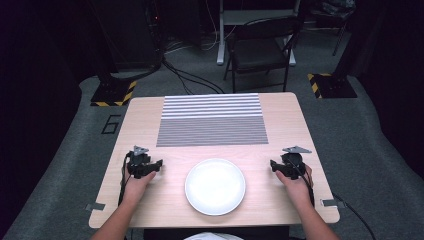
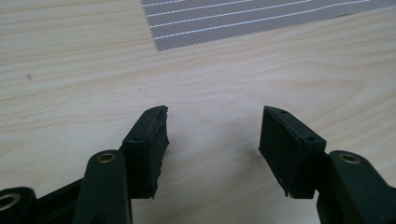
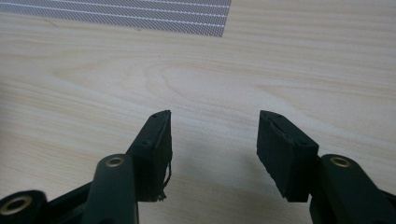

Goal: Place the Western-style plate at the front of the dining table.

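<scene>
A round white plate point(image 1: 215, 186) lies empty near the front middle of the wooden table point(image 1: 145, 107). My left gripper point(image 1: 150, 166) rests on the wood to the plate's left, and my right gripper point(image 1: 278, 165) rests to its right, each held by a hand. In the left gripper view the left gripper point(image 2: 213, 122) stands open over bare wood with nothing between its pads. The right gripper point(image 3: 214, 122) in its own view is likewise open above bare wood.
A grey mat with white stripes point(image 1: 212, 120) covers the table's far middle; its corner point(image 2: 243, 21) appears ahead of the left gripper and its edge point(image 3: 140, 14) ahead of the right. A black folding chair point(image 1: 260, 47) stands beyond the table.
</scene>
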